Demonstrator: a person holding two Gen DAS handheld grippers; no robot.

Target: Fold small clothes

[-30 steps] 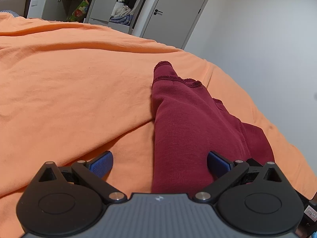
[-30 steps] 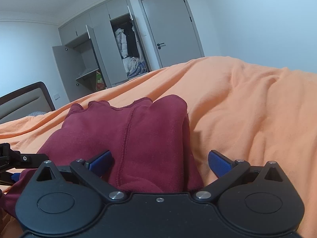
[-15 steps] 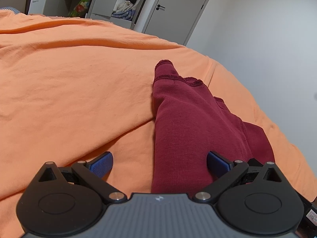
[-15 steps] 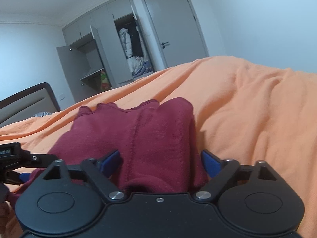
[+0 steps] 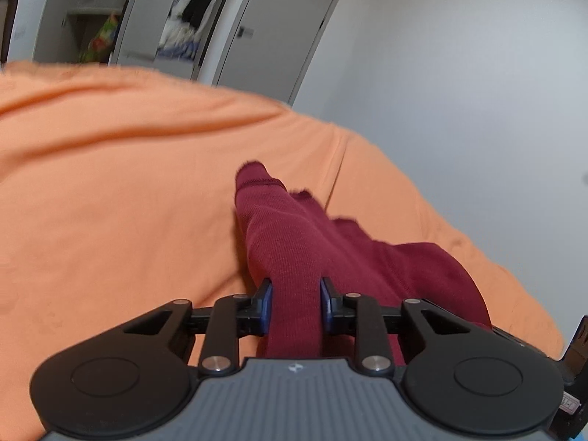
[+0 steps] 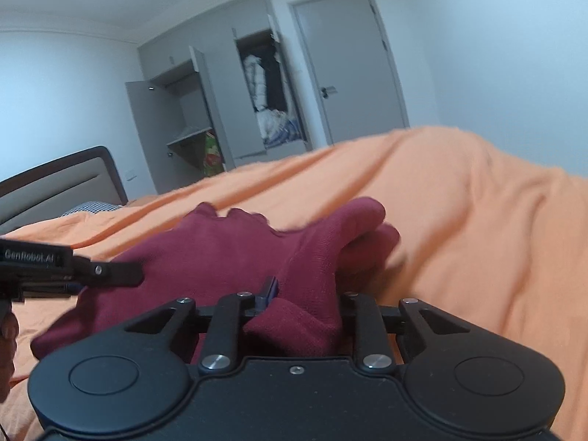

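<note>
— Where's the garment?

— The dark red garment (image 5: 294, 242) lies on the orange bed cover (image 5: 110, 202), running from the lower centre of the left wrist frame up toward the middle.

— And the left gripper (image 5: 295, 303)?

— Its jaws are pinched narrow on a ridge of the red cloth, which rises between the blue pads (image 5: 265, 303).

— The right gripper (image 6: 305, 299)?

— Same: jaws drawn in, a bunched fold of the garment (image 6: 228, 257) caught between them at lower centre. The left gripper (image 6: 66, 270) shows at that frame's left edge, over the cloth. An open wardrobe (image 6: 264, 99) stands behind.
</note>
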